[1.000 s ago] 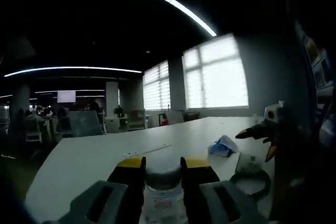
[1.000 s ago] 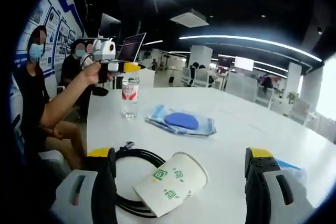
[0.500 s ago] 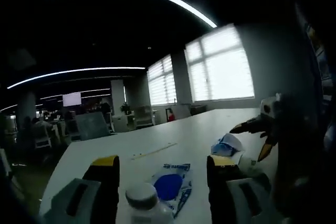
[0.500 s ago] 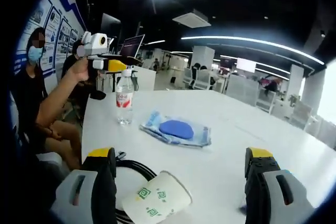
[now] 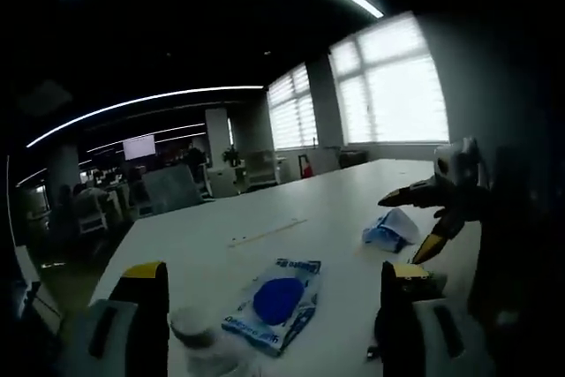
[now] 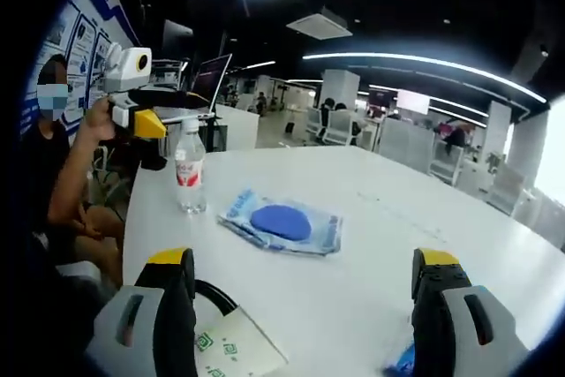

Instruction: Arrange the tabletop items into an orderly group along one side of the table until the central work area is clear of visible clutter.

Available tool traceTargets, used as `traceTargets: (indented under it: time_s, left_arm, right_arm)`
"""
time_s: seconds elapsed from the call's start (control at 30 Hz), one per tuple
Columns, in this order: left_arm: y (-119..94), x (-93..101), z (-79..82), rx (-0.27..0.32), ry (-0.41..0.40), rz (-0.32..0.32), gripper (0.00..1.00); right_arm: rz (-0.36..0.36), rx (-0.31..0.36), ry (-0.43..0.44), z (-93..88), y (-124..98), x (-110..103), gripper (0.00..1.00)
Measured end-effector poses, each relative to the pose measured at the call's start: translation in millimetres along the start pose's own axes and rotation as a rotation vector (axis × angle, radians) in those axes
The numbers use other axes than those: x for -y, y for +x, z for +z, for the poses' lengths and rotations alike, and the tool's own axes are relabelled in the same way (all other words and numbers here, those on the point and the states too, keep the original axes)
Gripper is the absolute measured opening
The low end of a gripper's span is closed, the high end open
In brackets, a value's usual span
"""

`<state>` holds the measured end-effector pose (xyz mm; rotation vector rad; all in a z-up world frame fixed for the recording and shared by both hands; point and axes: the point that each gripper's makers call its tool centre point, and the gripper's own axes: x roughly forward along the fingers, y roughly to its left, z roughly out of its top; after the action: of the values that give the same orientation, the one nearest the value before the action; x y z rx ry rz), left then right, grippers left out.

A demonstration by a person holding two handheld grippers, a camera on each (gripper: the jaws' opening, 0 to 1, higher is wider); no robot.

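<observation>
The water bottle stands upright near one edge of the white desk, close to where a seated person waits, and just inboard of it lies a flat blue packet with a round blue pad showing through its wrapper. Nearer the opposite edge a paper cup lies tipped on its side against a coil of black cable, and a crumpled blue-and-white wrapper sits apart toward the windows. The bottle looks placed, so I'd judge the cup is next: better to take it across the body where the wall is firmer than at the soft rim, stand it upright, and carry it over beside the bottle and packet without snagging the cable. The left hand-held gripper hangs above the bottle's cap, jaws spread wide and holding nothing. The right hand-held gripper is likewise wide apart and empty, hovering over the cup with neither jaw plainly touching it.
</observation>
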<state>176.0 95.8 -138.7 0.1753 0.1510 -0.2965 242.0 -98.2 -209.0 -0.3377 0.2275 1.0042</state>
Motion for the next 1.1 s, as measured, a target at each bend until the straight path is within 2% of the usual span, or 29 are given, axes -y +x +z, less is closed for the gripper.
traceTargets:
  time_s: [0.33, 0.4, 0.43, 0.5, 0.53, 0.67, 0.83, 0.97, 1.1]
  left_arm:
    - [16, 15.4, -1.9, -0.047, -0.008, 0.003, 1.00]
    - [20, 17.9, -4.5, -0.073, -0.014, 0.010, 1.00]
    - [21, 18.5, -6.1, -0.090, -0.011, 0.032, 1.00]
    - [21, 15.5, -4.0, -0.088, 0.024, 0.102, 1.00]
    - [23, 19.8, -6.0, -0.099, 0.023, 0.095, 1.00]
    - [35, 38.0, -9.9, -0.107, -0.026, 0.074, 0.97]
    - [50, 50.6, -17.9, -0.121, -0.067, 0.080, 0.95]
    - [58, 53.1, -27.4, -0.140, -0.099, 0.096, 0.94]
    - [64, 52.0, -36.3, -0.147, -0.124, 0.133, 0.90]
  right_arm:
    - [0.022, -0.019, 0.010, -1.3, 14, 9, 1.00]
    - [0.023, -0.022, 0.010, -1.6, 15, 10, 1.00]
    - [0.022, -0.027, 0.011, -2.0, 17, 12, 1.00]
    - [0.024, -0.029, 0.015, -1.7, 20, 14, 1.00]
    - [0.026, -0.026, 0.019, -1.0, 21, 15, 1.00]
    - [0.032, -0.033, 0.031, -1.5, 30, 20, 1.00]
    - [0.032, -0.061, 0.036, -8.3, 40, 24, 1.00]
    - [0.029, -0.076, 0.045, -12.1, 46, 28, 1.00]
    - [0.013, -0.056, 0.076, -11.6, 51, 34, 0.97]
